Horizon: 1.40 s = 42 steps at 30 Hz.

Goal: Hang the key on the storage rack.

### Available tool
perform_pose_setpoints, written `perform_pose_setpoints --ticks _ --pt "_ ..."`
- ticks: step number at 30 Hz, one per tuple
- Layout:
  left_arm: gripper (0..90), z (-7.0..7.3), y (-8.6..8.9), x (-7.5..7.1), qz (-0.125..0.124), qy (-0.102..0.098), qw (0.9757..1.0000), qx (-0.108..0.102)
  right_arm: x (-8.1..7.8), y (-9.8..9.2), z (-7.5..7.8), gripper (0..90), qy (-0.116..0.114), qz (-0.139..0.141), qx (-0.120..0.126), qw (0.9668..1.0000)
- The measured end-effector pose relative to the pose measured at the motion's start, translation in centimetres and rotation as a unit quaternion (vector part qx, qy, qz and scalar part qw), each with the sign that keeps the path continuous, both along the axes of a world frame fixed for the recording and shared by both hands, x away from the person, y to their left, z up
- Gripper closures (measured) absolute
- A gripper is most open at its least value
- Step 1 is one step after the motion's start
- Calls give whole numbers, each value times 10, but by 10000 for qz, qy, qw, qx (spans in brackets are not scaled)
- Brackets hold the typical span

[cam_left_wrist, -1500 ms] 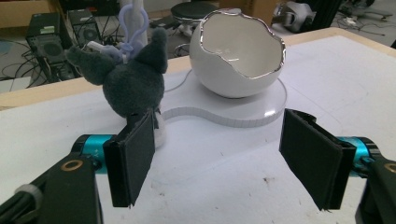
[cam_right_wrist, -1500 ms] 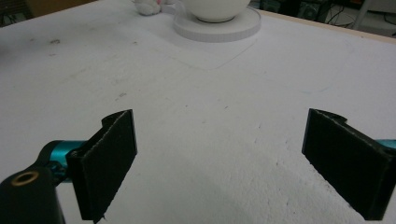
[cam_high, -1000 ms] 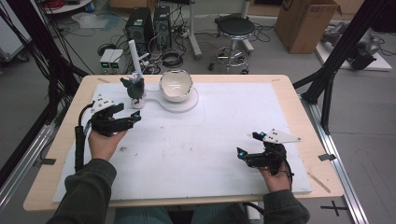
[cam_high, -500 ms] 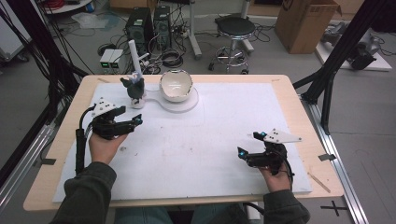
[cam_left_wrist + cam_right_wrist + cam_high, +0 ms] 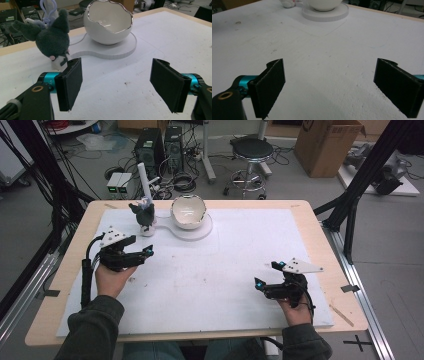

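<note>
A grey plush toy [image 5: 144,215] stands at the back left of the white table cover, next to a white egg-shaped bowl [image 5: 188,211] with a jagged silver rim on a round white base [image 5: 202,232]. My left gripper [image 5: 141,247] hovers just in front of the plush, open and empty. In the left gripper view the plush [image 5: 51,41] and bowl [image 5: 108,23] lie beyond the wide-apart jaws of the left gripper [image 5: 120,85]. My right gripper [image 5: 268,274] rests open at the front right, far from both. In the right gripper view its jaws [image 5: 334,87] frame bare cover, with the bowl [image 5: 324,4] far ahead.
A white upright tube [image 5: 145,182] rises behind the plush at the table's back edge. The wooden table rim [image 5: 320,225] borders the cover. Black frame posts [image 5: 352,205] stand at both sides. On the floor beyond are a stool [image 5: 249,150], computer cases [image 5: 160,145] and a cardboard box [image 5: 327,145].
</note>
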<state>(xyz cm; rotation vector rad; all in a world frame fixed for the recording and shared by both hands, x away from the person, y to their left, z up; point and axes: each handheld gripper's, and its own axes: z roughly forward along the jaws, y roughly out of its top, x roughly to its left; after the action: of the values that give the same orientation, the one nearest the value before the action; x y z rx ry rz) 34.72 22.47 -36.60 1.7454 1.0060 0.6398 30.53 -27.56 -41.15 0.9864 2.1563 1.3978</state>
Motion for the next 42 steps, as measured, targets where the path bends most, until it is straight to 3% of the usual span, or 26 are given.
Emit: perform_pose_setpoints --ticks 5,12,19,24,42 --pt "264 1 -2 -3 -57 -11 10000 6 -1 -1 1 96 -1 -29 19 10000" --pt "258 0 -6 -6 -182 29 9997 171 0 -2 0 96 -6 -56 23 10000" --pt "257 0 -10 -8 -278 60 9994 186 0 -1 0 96 -16 -41 23 10000" --pt "258 -4 -9 -10 -246 55 9997 73 0 -1 0 96 -18 -31 14 10000" --pt "251 -16 -9 -27 -358 78 9991 201 0 0 0 96 15 -38 2 10000"
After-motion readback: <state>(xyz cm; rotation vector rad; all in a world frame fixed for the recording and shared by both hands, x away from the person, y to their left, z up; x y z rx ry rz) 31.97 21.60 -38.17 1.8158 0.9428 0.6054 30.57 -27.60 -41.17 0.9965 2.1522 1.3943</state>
